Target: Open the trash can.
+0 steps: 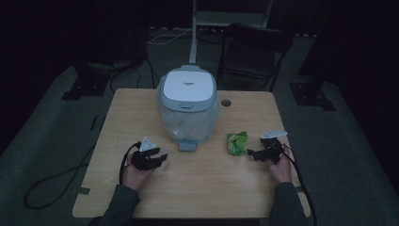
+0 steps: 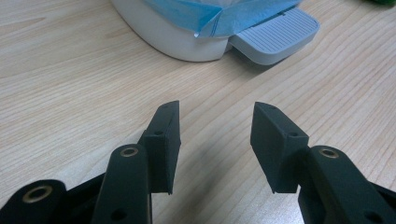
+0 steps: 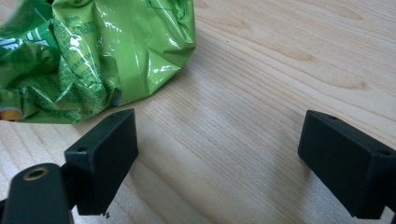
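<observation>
A: What sits nearest on the counter (image 1: 188, 188)?

B: Two hands, each with a tool. The left tool (image 1: 160, 157) lies low at the near left, and the left gripper view has its jaws spread apart with bare wood between them, so it is released and grips nothing.

A: And the other one?

B: The right tool (image 1: 251, 154) is at the near right, jaws pointing left. In the right gripper view they stand wide apart over bare wood; it is released too, holding nothing.

A: Where is the wrapper?

B: The crumpled green wrapper (image 1: 237, 142) lies on the counter just left of the right tool, a little farther out. In the right gripper view the wrapper (image 3: 93, 56) sits just beyond the left-hand jaw, very close; I cannot tell whether they touch.

A: What lies farther away?

B: A pedal bin (image 1: 188, 106) stands at the middle of the counter, white lid down, a thin liner showing through its clear wall. Its grey pedal (image 1: 186, 146) faces the near edge, between the two tools. In the left gripper view the pedal (image 2: 275, 35) is ahead of the jaws, apart from them, with blue liner (image 2: 219, 16) hanging over it
</observation>
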A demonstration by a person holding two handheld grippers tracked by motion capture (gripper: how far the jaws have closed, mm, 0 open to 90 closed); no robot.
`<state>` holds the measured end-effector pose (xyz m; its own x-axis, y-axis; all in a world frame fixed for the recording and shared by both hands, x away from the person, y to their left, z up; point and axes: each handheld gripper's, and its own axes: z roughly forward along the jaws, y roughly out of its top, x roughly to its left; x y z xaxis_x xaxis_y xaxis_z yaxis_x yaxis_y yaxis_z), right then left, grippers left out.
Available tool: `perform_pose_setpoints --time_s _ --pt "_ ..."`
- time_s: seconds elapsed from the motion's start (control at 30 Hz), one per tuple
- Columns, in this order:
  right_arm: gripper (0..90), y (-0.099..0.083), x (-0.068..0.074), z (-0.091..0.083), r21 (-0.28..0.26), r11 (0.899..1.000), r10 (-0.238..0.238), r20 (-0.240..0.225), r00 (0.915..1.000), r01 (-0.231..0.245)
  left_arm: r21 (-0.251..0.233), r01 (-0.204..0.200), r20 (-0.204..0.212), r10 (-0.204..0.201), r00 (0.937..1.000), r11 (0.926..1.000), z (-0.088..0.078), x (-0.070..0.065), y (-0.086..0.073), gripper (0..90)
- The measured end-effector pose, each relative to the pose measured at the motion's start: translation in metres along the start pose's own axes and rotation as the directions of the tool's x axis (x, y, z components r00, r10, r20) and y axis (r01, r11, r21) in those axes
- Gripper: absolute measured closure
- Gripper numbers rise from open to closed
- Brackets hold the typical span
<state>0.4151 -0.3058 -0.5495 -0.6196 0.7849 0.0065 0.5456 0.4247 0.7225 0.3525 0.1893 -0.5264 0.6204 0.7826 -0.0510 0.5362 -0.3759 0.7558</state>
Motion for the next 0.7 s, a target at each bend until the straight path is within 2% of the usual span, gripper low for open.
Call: perform_pose_setpoints --time_s 0.07,0.2,0.37,0.53,0.63,0.67,0.7 --pt "11.0 0.001 0.002 0.001 -0.001 1.0 0.019 0.019 0.9996 -0.019 0.004 -0.004 0.003 0.004 1.0 1.0 0.001 -0.002 0.0 53.2" --pt "11.0 0.0 0.003 0.0 0.0 1.0 0.02 0.02 0.9996 -0.02 -0.003 -0.004 0.012 0.004 0.9999 1.0 0.0 -0.004 0.002 53.5" --pt "11.0 0.0 0.004 0.0 0.0 1.0 0.025 0.024 0.9994 -0.025 -0.018 0.006 0.044 -0.005 0.999 0.9998 -0.002 -0.005 0.005 57.1" --pt "11.2 -0.001 0.006 -0.001 0.0 1.0 0.021 0.021 0.9996 -0.021 -0.019 -0.004 0.06 0.005 0.9982 0.9998 0.0 -0.008 0.013 67.2" --pt "11.4 -0.001 0.006 -0.001 0.0 1.0 0.023 0.023 0.9995 -0.023 -0.022 -0.033 0.05 0.034 0.9982 0.9992 0.002 -0.013 0.019 80.7" --pt "11.4 -0.001 0.006 -0.001 0.0 1.0 0.023 0.023 0.9995 -0.023 -0.023 -0.038 0.047 0.039 0.9981 0.999 0.002 -0.014 0.021 80.7" --pt "11.4 -0.001 0.006 -0.001 0.0 1.0 0.023 0.023 0.9995 -0.023 -0.026 -0.049 0.042 0.05 0.9978 0.9985 0.004 -0.016 0.023 85.0"
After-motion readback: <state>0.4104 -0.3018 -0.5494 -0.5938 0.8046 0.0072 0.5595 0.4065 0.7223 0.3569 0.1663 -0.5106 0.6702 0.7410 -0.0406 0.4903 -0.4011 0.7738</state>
